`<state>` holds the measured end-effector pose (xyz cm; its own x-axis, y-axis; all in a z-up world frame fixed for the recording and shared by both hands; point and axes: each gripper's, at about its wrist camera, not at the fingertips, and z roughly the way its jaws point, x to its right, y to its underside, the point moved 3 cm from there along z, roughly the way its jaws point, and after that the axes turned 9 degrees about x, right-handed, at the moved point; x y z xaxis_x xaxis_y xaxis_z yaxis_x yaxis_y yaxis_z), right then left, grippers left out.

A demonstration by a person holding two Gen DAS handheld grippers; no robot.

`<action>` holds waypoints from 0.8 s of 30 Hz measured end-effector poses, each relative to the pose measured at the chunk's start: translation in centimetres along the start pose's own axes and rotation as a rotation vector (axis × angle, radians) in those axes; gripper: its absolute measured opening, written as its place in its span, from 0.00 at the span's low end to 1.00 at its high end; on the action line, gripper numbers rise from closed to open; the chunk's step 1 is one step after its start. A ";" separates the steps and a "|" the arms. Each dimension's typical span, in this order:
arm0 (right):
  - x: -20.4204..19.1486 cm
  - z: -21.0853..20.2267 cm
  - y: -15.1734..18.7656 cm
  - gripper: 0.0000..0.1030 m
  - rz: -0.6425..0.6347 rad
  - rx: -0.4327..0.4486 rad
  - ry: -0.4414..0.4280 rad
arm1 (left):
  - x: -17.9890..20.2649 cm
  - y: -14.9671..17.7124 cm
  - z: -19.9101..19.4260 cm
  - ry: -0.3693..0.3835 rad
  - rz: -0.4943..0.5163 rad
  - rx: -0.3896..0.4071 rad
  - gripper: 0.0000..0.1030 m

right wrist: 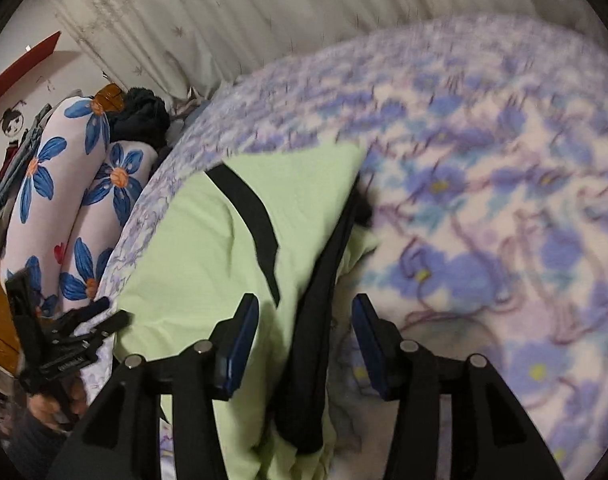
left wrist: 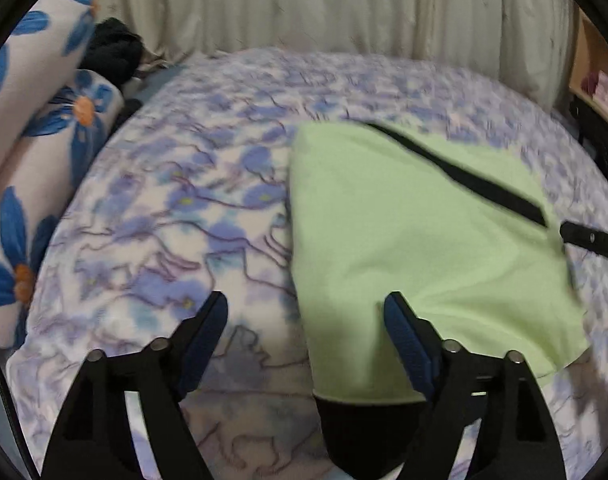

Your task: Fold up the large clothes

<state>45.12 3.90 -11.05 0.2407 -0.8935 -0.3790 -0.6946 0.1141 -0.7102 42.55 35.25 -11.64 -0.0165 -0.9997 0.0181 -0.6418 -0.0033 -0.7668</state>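
Note:
A light green garment point(left wrist: 404, 240) with black trim lies partly folded on the floral blanket; it also shows in the right wrist view point(right wrist: 208, 248). A black strip point(left wrist: 464, 176) crosses its top. My left gripper point(left wrist: 306, 308) is open, jaws wide, above the garment's left edge and its black hem point(left wrist: 368, 432). My right gripper point(right wrist: 306, 312) is open, its jaws on either side of the garment's black right edge point(right wrist: 320, 312), holding nothing. The right gripper's tip point(left wrist: 592, 240) shows at the far right of the left wrist view; the left gripper point(right wrist: 64, 344) shows at the lower left of the right wrist view.
The bed is covered by a purple-blue floral blanket point(left wrist: 184, 208). White pillows with big blue flowers point(left wrist: 36, 152) lie along the left side, with a dark cloth heap point(left wrist: 116, 52) behind them. A pale curtain point(left wrist: 304, 4) hangs behind. A wooden shelf point(left wrist: 600, 76) stands at the right.

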 end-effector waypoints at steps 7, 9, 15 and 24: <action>-5.2 -0.4 1.1 0.47 -0.113 0.005 -0.049 | 2.4 0.7 -0.6 0.037 -0.052 -0.039 0.20; -5.8 0.8 2.2 0.47 -0.139 -0.027 -0.032 | 3.8 2.0 0.3 0.027 -0.015 -0.063 0.20; -1.0 3.1 6.0 0.04 -0.125 -0.137 0.080 | 3.5 4.9 1.7 -0.009 0.012 -0.085 0.22; -0.2 -1.5 5.6 0.08 -0.055 -0.139 0.058 | 3.2 4.7 -0.5 0.005 -0.098 -0.103 0.48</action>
<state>40.14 4.08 -14.03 0.2444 -0.9209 -0.3037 -0.7694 0.0064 -0.6387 39.12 32.00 -14.87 0.0466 -0.9946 0.0924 -0.7159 -0.0978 -0.6913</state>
